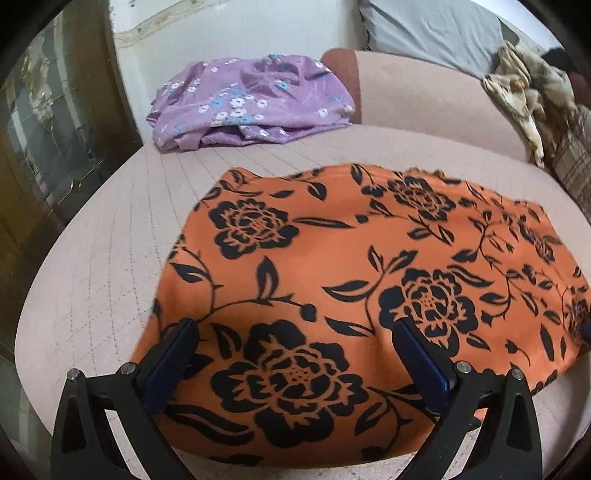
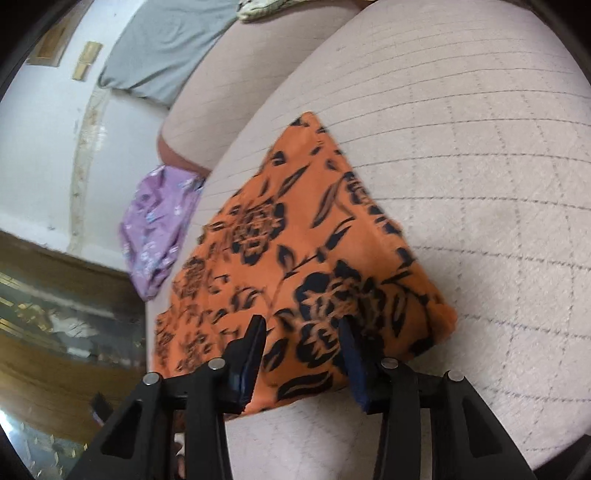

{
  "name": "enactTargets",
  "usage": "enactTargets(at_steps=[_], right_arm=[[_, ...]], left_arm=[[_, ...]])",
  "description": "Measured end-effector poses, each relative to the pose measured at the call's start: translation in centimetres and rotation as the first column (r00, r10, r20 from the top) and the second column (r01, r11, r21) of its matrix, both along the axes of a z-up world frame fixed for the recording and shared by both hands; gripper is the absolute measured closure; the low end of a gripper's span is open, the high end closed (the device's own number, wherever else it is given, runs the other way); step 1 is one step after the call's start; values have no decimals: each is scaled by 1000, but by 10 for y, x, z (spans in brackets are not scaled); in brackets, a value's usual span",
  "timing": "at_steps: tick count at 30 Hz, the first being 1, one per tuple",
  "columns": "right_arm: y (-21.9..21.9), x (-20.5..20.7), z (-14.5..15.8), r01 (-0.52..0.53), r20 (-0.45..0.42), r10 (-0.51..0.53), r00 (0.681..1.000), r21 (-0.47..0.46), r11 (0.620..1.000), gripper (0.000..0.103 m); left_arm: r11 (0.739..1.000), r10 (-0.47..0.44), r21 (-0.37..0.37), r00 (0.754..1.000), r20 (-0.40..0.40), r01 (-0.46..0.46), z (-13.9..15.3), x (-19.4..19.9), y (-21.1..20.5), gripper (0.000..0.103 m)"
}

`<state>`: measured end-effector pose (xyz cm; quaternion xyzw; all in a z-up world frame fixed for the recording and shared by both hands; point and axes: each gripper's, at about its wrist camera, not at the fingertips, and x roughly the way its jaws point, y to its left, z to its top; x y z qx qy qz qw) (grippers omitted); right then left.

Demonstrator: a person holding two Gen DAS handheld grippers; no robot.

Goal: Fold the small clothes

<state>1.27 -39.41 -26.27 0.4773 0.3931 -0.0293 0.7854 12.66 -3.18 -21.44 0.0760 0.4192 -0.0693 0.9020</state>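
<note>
An orange cloth with black flowers (image 1: 354, 280) lies flat and folded on the pale quilted cushion (image 1: 110, 258). My left gripper (image 1: 295, 328) hovers over its near left part, jaws wide open and empty. In the right wrist view the same orange cloth (image 2: 295, 251) lies on the cushion (image 2: 480, 184). My right gripper (image 2: 304, 325) is over its near edge, jaws open with a narrower gap, holding nothing. A purple floral garment (image 1: 251, 99) lies crumpled at the cushion's far left, and it also shows in the right wrist view (image 2: 155, 225).
A padded backrest (image 1: 424, 92) rises behind the cushion with a grey pillow (image 1: 424, 29) above it. A patterned beige blanket (image 1: 528, 99) lies at the far right. A dark wooden glass-front cabinet (image 1: 55, 147) stands to the left beyond the cushion's edge.
</note>
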Motion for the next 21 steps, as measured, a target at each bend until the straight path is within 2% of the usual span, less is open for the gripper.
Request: enactTargets(at_steps=[4, 7, 10, 12, 14, 17, 21], right_arm=[[2, -15, 3, -15, 28, 14, 1000, 33, 999, 49], [2, -21, -1, -18, 14, 17, 1000, 94, 995, 46], [4, -32, -16, -4, -15, 7, 1000, 172, 985, 45], [5, -36, -25, 8, -42, 1, 999, 213, 977, 44], [3, -38, -24, 30, -37, -23, 999, 222, 975, 44], [-8, -37, -22, 102, -31, -98, 995, 180, 978, 44], [-23, -31, -37, 189, -5, -194, 981, 251, 949, 46]], left_arm=[[999, 47, -7, 999, 26, -47, 5, 1, 15, 0], [995, 85, 43, 996, 37, -87, 3, 6, 23, 0], [991, 113, 77, 994, -8, -112, -7, 10, 30, 0], [991, 125, 64, 990, -58, -121, -15, 15, 35, 0], [991, 131, 42, 989, -65, -128, -15, 15, 38, 0], [992, 112, 71, 992, -50, -108, -15, 15, 34, 0], [992, 117, 57, 992, -38, -115, -11, 20, 43, 0]])
